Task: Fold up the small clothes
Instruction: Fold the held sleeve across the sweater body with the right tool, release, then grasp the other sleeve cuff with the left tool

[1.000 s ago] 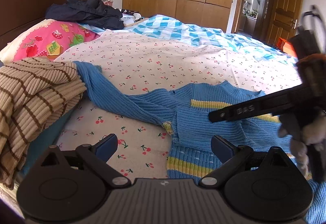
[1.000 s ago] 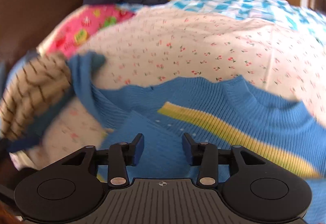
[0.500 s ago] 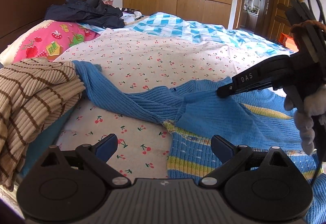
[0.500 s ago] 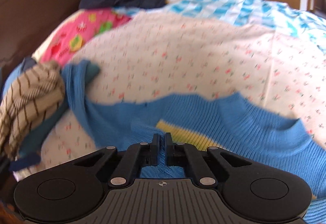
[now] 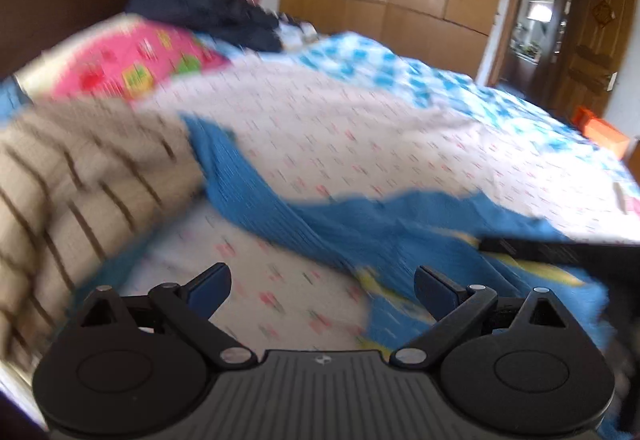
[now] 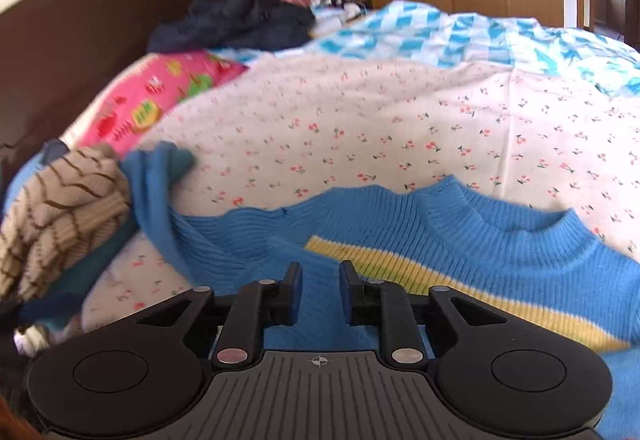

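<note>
Across your cherry-print bedspread (image 6: 360, 120) lies one blue ribbed sweater with a yellow stripe (image 6: 500, 252); your left gripper (image 5: 322, 286) gapes empty, your right gripper (image 6: 319, 294), just reopening, stands slightly parted over it.

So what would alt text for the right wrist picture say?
A blue sweater with a yellow stripe lies on a cherry-print bedspread; the right claw hovers over it, slightly open, holding nothing. A striped brown knit is heaped at left.
</note>
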Tool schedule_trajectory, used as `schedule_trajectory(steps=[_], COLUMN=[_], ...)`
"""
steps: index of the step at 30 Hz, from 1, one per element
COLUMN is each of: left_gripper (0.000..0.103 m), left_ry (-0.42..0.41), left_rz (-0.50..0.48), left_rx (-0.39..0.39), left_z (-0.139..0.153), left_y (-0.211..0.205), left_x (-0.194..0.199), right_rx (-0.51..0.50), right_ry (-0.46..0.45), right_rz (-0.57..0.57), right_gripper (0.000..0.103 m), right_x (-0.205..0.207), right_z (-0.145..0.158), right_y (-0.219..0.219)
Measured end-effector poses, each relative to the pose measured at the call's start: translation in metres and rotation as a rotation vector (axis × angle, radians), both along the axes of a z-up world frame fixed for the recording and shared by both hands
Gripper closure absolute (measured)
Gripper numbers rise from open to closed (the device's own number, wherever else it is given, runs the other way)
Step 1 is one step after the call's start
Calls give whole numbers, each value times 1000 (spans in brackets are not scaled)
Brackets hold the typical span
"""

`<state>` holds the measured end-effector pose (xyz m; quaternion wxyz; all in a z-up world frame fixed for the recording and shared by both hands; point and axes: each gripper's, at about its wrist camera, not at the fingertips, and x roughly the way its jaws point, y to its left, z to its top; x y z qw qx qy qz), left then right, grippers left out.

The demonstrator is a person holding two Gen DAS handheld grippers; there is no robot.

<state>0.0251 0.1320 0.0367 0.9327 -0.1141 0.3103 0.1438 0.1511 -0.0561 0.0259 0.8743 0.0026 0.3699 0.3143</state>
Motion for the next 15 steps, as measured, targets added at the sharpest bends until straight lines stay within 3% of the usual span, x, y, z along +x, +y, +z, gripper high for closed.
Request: schedule_trajectory(steps=[3, 8, 12, 15], left_gripper=[1, 11, 25, 40], left_ry=[10, 70, 140, 211], left_rz=[48, 117, 169, 231], left_rx=[46, 106, 66, 69], left_z=[11, 21, 30, 24], left_y=[15, 44, 76, 97], left_x=[19, 69, 120, 154], right_rx=[79, 214, 272, 282], right_ry=[34, 82, 152, 150], right_rz=[-18, -63, -60, -42], right_gripper=[81, 79, 79, 79], right_x=[-14, -28, -25, -23], right_z=[-7, -27, -40, -41], right_y=[-16, -44, -63, -66])
